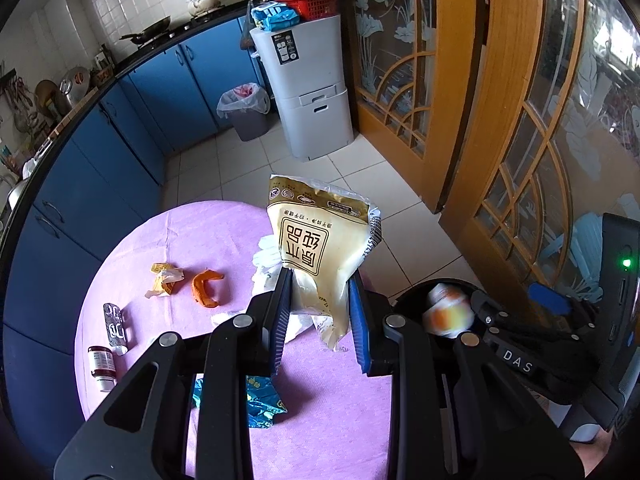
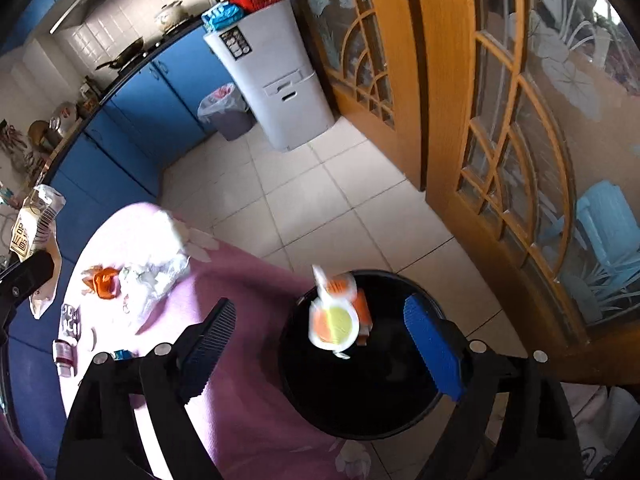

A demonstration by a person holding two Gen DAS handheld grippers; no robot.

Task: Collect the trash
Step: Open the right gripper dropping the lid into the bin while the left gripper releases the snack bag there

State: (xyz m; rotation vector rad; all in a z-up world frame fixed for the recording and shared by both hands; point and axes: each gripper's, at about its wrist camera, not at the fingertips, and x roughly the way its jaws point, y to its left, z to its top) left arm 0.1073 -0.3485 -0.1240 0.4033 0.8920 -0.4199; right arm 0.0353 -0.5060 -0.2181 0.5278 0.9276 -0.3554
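In the right wrist view, the right gripper (image 2: 320,344) stands low in the frame with its fingers (image 2: 434,354) spread wide and nothing between them. Just beyond, a blurred orange-and-white cup (image 2: 334,322) tumbles over the mouth of the black bin (image 2: 400,412), apparently falling in; an orange pack already lies inside.

In the left wrist view, the left gripper (image 1: 320,316) points down toward the bench (image 1: 320,420) and grips a cream snack bag (image 1: 320,240), which stands up at the centre of the frame. That bag is not yet in the bin, which sits at the right edge of this view.

Much is left, I judge. On the pink cloth lie a blue foil wrapper (image 1: 260,404) at the bottom, a small bottle (image 1: 102,366) and a silver packet (image 1: 114,324) at lower left, then an orange peel (image 1: 204,286), a yellow wrapper (image 1: 164,280) and crumpled white plastic (image 1: 266,264) farther up. A lined waste basket (image 1: 246,110) stands on the floor at the far cabinets.
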